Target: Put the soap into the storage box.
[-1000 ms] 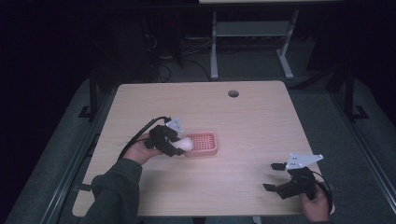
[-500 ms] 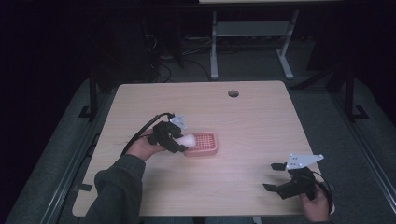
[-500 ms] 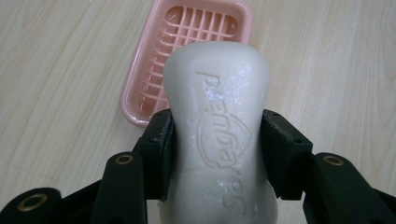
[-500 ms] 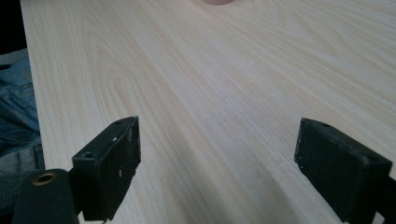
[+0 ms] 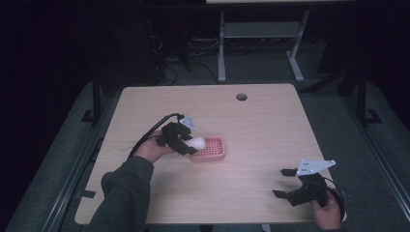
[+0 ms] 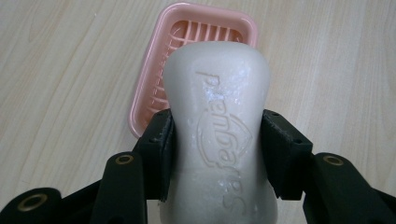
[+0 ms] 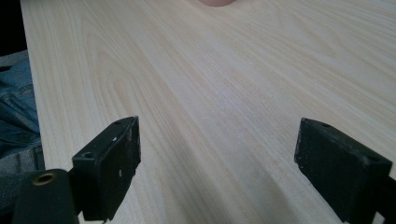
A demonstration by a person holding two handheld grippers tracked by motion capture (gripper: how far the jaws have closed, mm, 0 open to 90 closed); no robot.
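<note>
1. A bar of white soap (image 6: 218, 135) – smooth, waxy, waisted in the middle, with raised lettering and a moulded emblem on its face – is pinched at that waist between the two black jaws of the left gripper (image 6: 217, 154), which press against both of its sides.
2. The soap is held above the near end of a pink plastic soap dish (image 6: 154, 70), a rounded rectangle with a raised rim and a ribbed, slatted floor; whether the bar touches the dish cannot be told.
3. In the high view the soap (image 5: 197, 143) is seen at the left edge of the soap dish (image 5: 215, 153), left of the table's middle, with the left gripper (image 5: 186, 141) gripped by a hand from a dark sleeve (image 5: 123, 193).
4. The right gripper (image 5: 285, 182) is held near the front right corner, well apart from the dish – its matte black jaws are spread wide over bare wood.
5. The table (image 5: 270, 125) is a pale wood-grain laminate with rounded corners and a round cable hole (image 5: 241, 96) near its far edge.
6. A dark room surrounds it, with grey floor and a light metal stand (image 5: 258, 43) behind.
</note>
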